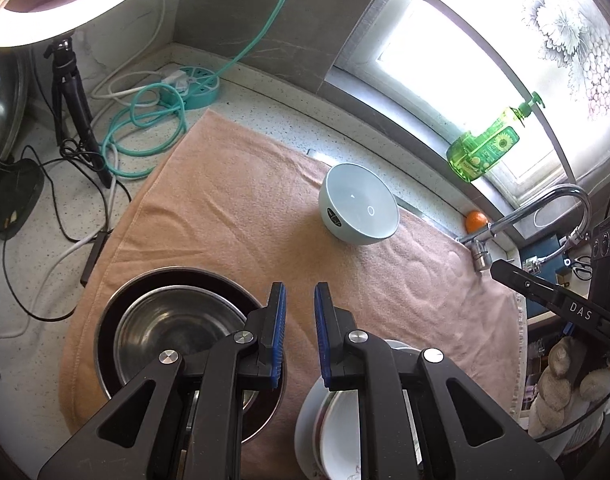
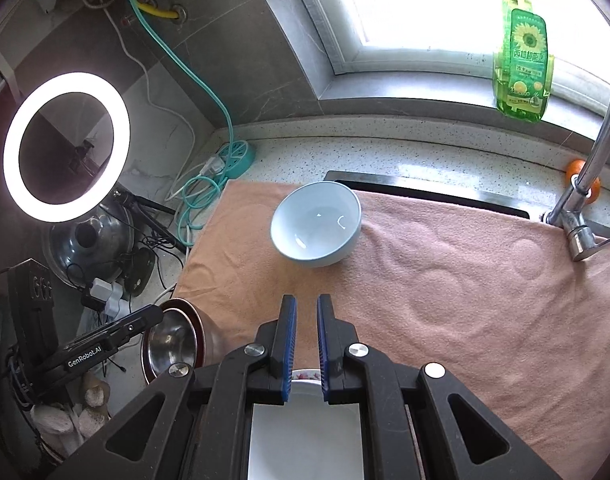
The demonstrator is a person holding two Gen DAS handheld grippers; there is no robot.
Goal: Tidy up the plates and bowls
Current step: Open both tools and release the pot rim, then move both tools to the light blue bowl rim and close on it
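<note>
On the pink towel (image 2: 445, 300) sits 1 glossy pale-blue bowl (image 2: 316, 224); both grippers' fingers (image 2: 289, 336) nearly together, pinching nothing

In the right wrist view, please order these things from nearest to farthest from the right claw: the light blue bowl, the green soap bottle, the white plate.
1. White plate, right under the right claw.
2. Light blue bowl, ahead on the pink towel.
3. Green soap bottle, far right, on the window sill.

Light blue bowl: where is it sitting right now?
The light blue bowl stands alone at the far edge of the pink towel, ahead in both wrist views, between the round power strip and the faucet.
</note>
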